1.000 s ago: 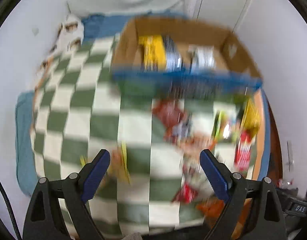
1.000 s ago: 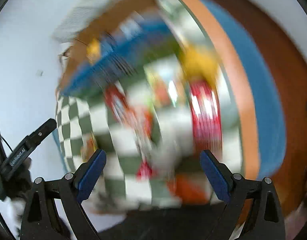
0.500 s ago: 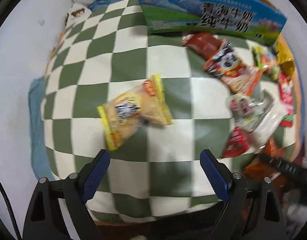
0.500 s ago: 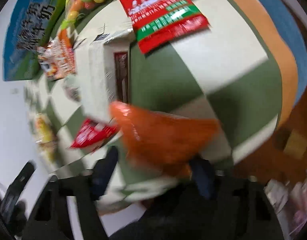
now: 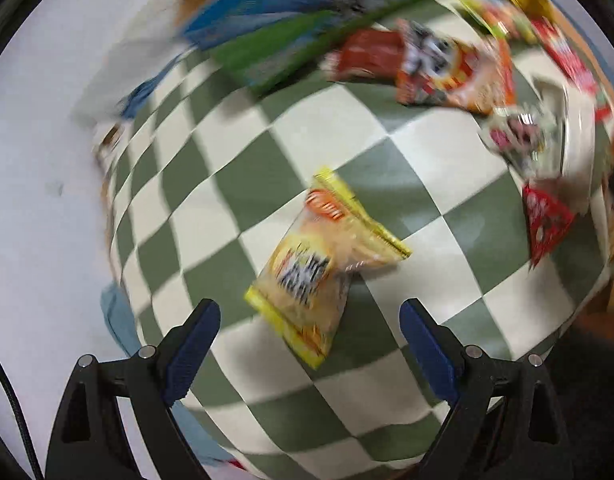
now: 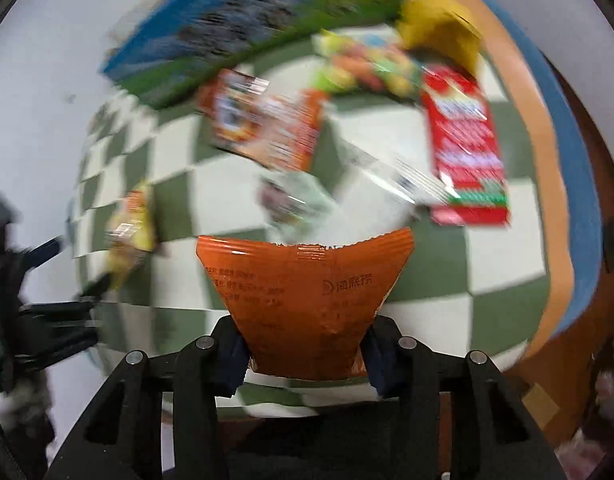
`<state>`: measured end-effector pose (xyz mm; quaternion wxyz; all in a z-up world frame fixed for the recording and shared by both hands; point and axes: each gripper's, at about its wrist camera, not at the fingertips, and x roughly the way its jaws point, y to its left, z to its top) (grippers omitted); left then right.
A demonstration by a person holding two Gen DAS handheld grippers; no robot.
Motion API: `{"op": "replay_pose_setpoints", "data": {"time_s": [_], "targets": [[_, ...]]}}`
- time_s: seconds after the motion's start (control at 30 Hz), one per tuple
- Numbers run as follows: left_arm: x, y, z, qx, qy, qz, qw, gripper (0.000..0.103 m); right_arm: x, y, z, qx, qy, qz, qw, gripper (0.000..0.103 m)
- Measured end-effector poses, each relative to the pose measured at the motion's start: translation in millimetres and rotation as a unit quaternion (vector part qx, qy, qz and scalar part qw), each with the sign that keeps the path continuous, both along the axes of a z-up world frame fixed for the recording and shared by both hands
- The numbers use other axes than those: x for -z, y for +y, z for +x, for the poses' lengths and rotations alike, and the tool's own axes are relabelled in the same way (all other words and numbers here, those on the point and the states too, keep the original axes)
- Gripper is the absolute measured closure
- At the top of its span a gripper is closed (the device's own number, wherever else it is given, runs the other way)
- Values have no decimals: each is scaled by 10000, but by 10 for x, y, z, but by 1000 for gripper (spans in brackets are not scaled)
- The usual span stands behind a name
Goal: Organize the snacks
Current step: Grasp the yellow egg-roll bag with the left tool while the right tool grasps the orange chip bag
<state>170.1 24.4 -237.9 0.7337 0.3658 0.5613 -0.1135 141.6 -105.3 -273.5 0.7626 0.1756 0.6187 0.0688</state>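
Right gripper (image 6: 303, 356) just closed on orange packet (image 6: 307, 280), snacks crowding beyond.

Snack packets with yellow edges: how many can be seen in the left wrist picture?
1. The yellow-edged packet lies alone on the checked cloth, just ahead of the open left claw. A blurred yellow shape at the top right corner may be another.

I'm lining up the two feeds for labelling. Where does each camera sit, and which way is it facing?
Left wrist: on the left claw, tilted down at the checkered cloth; its open fingers frame a yellow snack bag.
Right wrist: on the right claw, tilted down; it grips an orange packet.
Shared: cloth, yellow bag, blue-green box.
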Motion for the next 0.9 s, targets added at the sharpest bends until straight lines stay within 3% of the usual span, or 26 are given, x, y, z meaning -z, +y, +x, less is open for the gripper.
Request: {"op": "replay_pose_setpoints", "data": {"time_s": [0.1,0.17,0.23,0.3,0.37,0.43,0.63,0.73,0.8,0.83,0.87,0.9], "targets": [[232,-118,122,546,137,508,9971,11,-62,226,232,-275,105,292,9991,54],[350,-148,262,603,228,663,9957,11,-69,383,413,-607,200,297,9975,54],[381,-99,481,266,339,561,9975,11,-30,538,553,-754,283,387,9960,54],[323,24,783,-394,416,260,9980,11,29,602,737,-948,428,458,9935,54],[272,183,1037,-1071,556,-114,9926,11,102,691,915,-1046,517,418,9923,54],[267,379,1244,-1755,712,-459,9808,11,186,785,1101,-1112,632,412,9909,54],[263,843,1418,-3173,1354,-1346,9289,11,380,1009,1416,-1464,865,90,9854,52],[251,1020,1340,-3828,1569,-1773,8930,11,451,1105,1489,-1427,956,84,9851,45],[235,1136,1242,-4267,1635,-2142,8633,11,467,1122,1490,-1360,969,147,9859,39],[239,1200,1168,-4552,1712,-2412,8398,11,479,1118,1488,-1326,977,161,9862,38],[256,1233,1120,-4720,1795,-2576,8238,11,477,1095,1481,-1291,991,168,9865,38],[297,1271,1058,-4946,1937,-2837,7984,11,466,1049,1466,-1242,1001,188,9870,38]]}}
